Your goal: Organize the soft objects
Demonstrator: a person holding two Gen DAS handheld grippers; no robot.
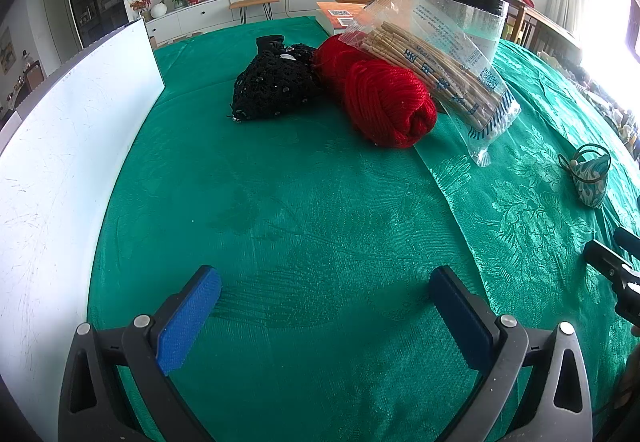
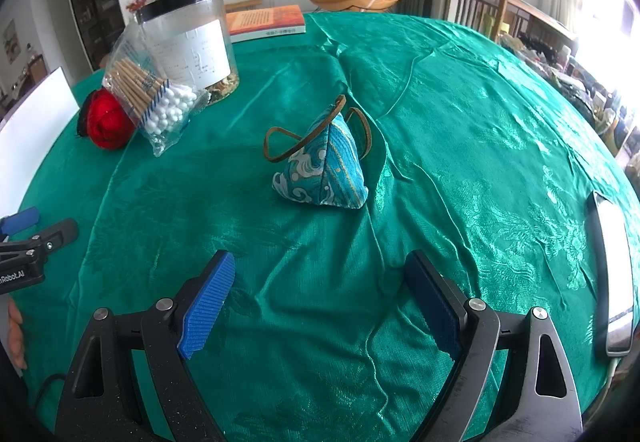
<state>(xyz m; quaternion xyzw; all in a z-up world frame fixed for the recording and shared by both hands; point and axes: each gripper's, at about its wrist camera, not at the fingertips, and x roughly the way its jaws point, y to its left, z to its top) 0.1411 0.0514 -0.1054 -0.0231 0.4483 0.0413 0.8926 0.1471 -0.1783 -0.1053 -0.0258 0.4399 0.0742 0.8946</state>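
Note:
In the left wrist view a black knitted piece [image 1: 272,86] and two red yarn balls [image 1: 388,104] lie together on the green tablecloth [image 1: 280,202], well ahead of my left gripper [image 1: 326,282], which is open and empty. A blue patterned pyramid pouch [image 2: 322,170] with a brown cord loop sits ahead of my right gripper [image 2: 320,270], which is open and empty; the pouch also shows in the left wrist view [image 1: 592,176]. The red yarn [image 2: 106,122] shows far left in the right wrist view.
A white board [image 1: 68,146] stands along the left. A bag of cotton swabs [image 1: 444,70] leans on a clear jar with a black lid [image 2: 188,38]. An orange book [image 2: 266,22] lies at the far edge. A phone [image 2: 612,274] lies at the right.

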